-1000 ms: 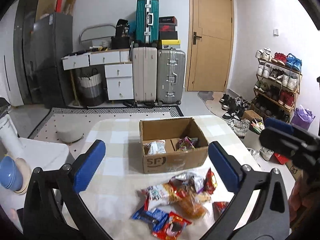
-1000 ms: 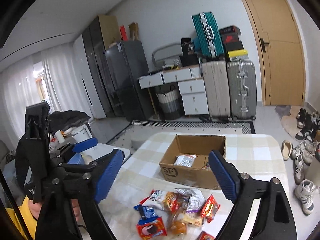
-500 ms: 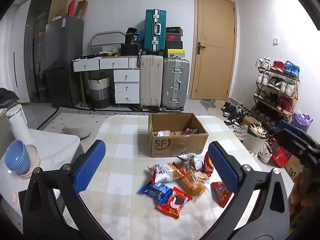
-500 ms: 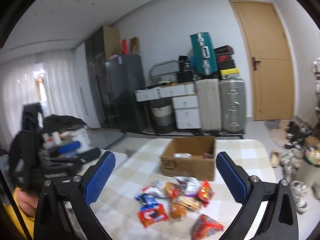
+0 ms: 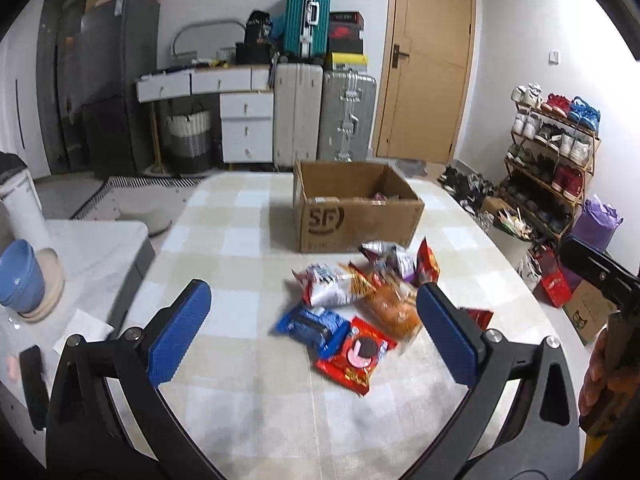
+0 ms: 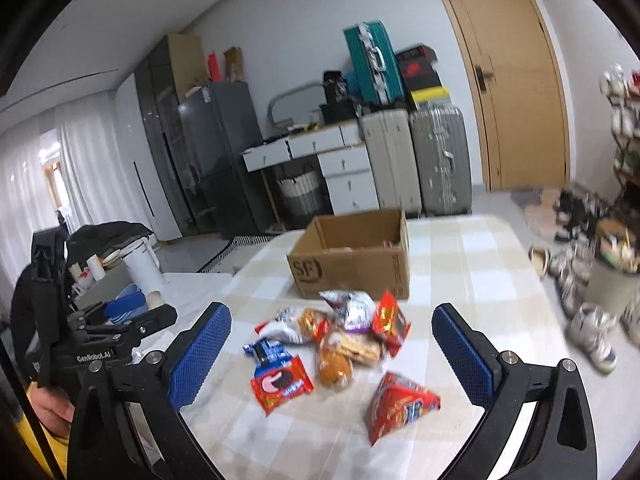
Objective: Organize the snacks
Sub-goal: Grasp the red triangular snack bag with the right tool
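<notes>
The left tongs (image 5: 314, 332) hang over the near part of the table (image 5: 224, 240), spread wide with nothing between the blue pads (image 5: 180, 332). The table wears a pale checked cloth. Toward its middle lies a loose heap of snack packets. Leftmost in the heap is a blue biscuit pack (image 5: 310, 326), and touching it on the near side is a red biscuit pack (image 5: 354, 360) printed with a dark round cookie. Behind these sits a white and red bag (image 5: 326, 288), then an orange bread-like pack (image 5: 390, 308), a silvery purple bag (image 5: 394, 258) and a small red sachet (image 5: 428, 266) standing up at the heap's far right. A larger red chip bag (image 6: 400, 404) lies apart, nearer the right edge of the table. Beyond the heap, toward the far edge, stands an open cardboard box (image 5: 356, 216) with a few packets just visible inside. The right tongs (image 6: 332, 354) hover over the near edge, spread as wide as the left, gripping nothing. In the right wrist view a hand (image 6: 50, 410) at the far left holds the other tool
</notes>
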Demonstrator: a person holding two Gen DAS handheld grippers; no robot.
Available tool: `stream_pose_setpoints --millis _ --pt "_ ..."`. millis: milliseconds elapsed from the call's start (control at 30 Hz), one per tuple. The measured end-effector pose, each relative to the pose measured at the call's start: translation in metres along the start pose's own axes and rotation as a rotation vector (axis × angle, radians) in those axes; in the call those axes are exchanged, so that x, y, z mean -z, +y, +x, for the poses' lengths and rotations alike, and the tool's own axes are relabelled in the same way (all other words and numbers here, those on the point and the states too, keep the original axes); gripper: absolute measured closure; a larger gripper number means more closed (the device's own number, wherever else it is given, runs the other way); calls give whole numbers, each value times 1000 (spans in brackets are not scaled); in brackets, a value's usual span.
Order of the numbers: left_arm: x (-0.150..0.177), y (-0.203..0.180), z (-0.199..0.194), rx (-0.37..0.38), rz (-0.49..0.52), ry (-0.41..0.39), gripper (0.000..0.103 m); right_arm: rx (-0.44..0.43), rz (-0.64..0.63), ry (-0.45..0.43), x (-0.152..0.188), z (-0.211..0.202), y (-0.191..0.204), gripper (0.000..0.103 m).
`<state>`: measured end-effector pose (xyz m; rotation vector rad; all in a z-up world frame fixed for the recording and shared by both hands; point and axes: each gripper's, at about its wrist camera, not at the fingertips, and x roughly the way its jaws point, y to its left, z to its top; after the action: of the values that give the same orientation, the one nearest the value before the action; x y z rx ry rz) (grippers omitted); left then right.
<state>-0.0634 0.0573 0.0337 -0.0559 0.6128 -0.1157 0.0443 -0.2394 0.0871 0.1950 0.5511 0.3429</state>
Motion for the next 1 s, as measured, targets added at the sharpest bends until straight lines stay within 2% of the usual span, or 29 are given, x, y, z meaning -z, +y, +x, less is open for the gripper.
stream_pose_setpoints --millis 100,400,600,700,800,833,867,1000 --pt "-3 -5 31 6 8 30 0 26 14 23 10 8 -8 1" --pt "26 -21 99 43 39 141 0 75 -39 120 43 42 -16 1" --pt "46 -28 138 54 49 208 0 74 -40 203 66 69 -30 1" --pt "54 -31 155 64 51 235 0 42 -19 244 76 83 -40 3" --pt "60 -36 172 80 55 262 0 66 -2 289 86 100 -53 13" --pt "62 -37 177 86 55 269 0 68 3 304 88 103 -55 22" --pt "63 -37 180 91 55 273 0 67 14 326 90 108 -59 27" --pt "66 -46 197 120 64 298 0 70 29 367 96 119 -67 27"
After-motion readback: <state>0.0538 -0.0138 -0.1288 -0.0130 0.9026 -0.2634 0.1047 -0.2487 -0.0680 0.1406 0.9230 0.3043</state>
